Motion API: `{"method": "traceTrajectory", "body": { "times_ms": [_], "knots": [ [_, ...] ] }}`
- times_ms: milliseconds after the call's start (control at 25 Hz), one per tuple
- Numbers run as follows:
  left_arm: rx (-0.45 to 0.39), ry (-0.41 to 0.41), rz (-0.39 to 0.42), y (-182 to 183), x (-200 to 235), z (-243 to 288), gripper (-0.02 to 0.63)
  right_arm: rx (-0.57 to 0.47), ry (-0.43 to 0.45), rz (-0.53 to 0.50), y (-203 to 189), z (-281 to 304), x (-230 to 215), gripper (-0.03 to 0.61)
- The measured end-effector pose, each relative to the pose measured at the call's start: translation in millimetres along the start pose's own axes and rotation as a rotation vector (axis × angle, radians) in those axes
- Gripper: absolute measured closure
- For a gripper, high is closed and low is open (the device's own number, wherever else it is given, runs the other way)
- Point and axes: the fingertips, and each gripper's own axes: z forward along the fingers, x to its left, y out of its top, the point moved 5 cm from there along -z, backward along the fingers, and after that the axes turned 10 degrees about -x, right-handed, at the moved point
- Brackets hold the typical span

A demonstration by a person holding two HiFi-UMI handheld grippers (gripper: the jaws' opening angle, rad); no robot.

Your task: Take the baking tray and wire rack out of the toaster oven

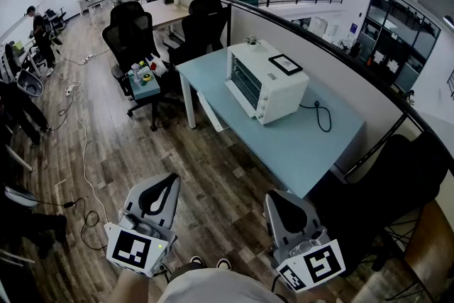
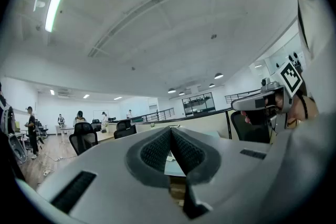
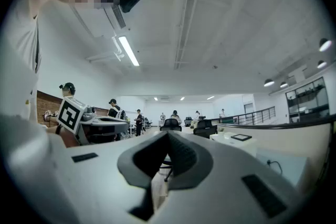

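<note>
**Head view.** We saw the oven standing on the pale blue table, near its far side, with the glass door shut. The tray and rack could not be made out behind the glass. A black frame lay flat on the oven's top, and a cable ran across the table beside the oven. Black chairs stood at the desks beyond, on the wooden floor. The left gripper and the right gripper were held low at the bottom edge, well apart from the table. Each carried its marker cube nearest the person (the right one's cube sat at the lower right corner).

**Left gripper view.** We found the left gripper's jaws closed. The ribbed pads met along the centre line, with nothing between them. The gripper pointed level over the room, towards a railing and distant desks. The right gripper appeared at the right edge, held in a hand.

**Right gripper view.** We found the right gripper's jaws closed as well, pad against pad and empty. The oven showed small at the right, above the gripper's body, with the frame on top and the cable on the table beside it. The left gripper appeared at the left.
</note>
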Motion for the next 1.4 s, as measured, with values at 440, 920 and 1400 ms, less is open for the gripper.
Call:
{"method": "traceTrajectory", "body": {
  "times_ms": [440, 920, 1400],
  "knots": [
    [0.013, 0.030, 0.001, -2, -3, -7, 0.611, -0.038, -0.014, 0.059, -4, -12, -7, 0.575],
    [0.030, 0.108, -0.026, -18, 5, 0, 0.227, -0.043, -0.012, 0.032, -19, 10, -7, 0.169],
    [0.045, 0.131, -0.031, -57, 81, 49, 0.227, -0.043, -0.103, 0.042, -58, 100, -37, 0.100]
  ]
}}
